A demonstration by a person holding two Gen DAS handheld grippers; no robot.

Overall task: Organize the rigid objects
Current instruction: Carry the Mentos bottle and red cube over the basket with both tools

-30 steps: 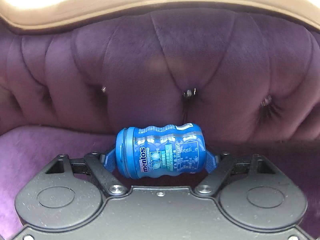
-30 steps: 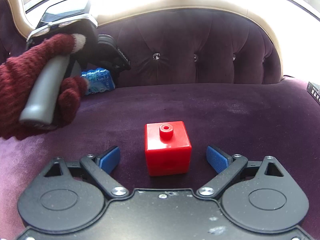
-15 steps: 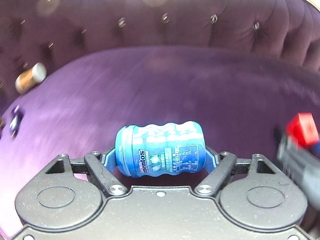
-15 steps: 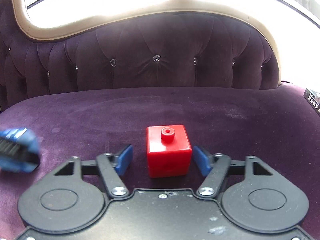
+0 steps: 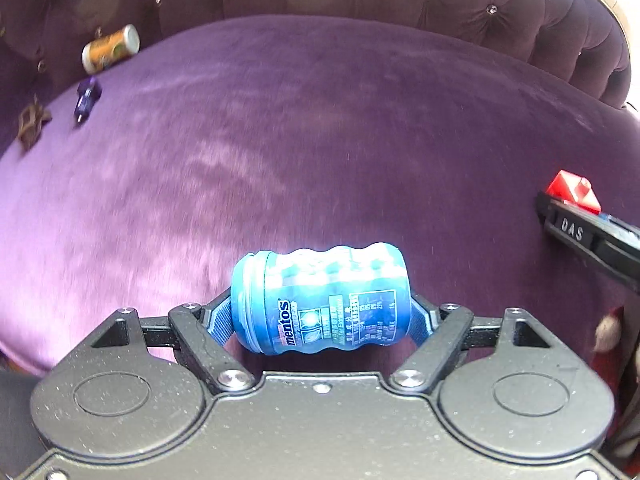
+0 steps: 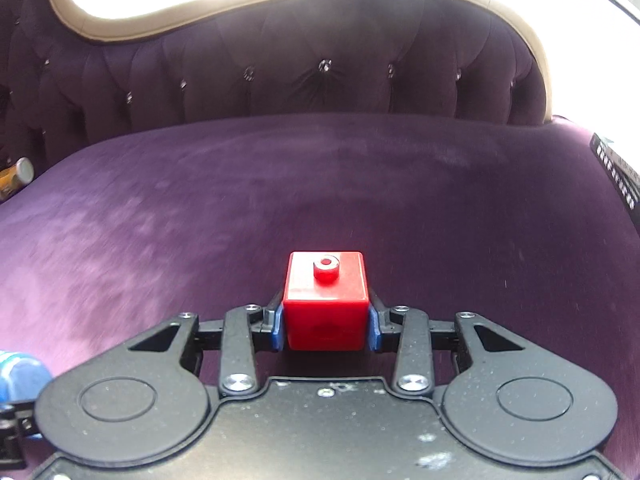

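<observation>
Item 1: blue Mentos bottle [image 5: 322, 300], lying sideways, clamped end to end in left gripper [image 5: 322, 322], held above the purple sofa seat [image 5: 320, 140].

Item 2: red block [image 6: 325, 306], stud up, pinched by right gripper [image 6: 325, 330]; jaws have just been closing onto its sides.

Far left of seat: orange canister [image 5: 111, 48], small dark blue piece [image 5: 86, 98], brown item [image 5: 32, 124], poss. wrapper, view too blurred.

Handling: keep both grips firm, carry level, set down w/ the group, clear of neighbours.
</observation>
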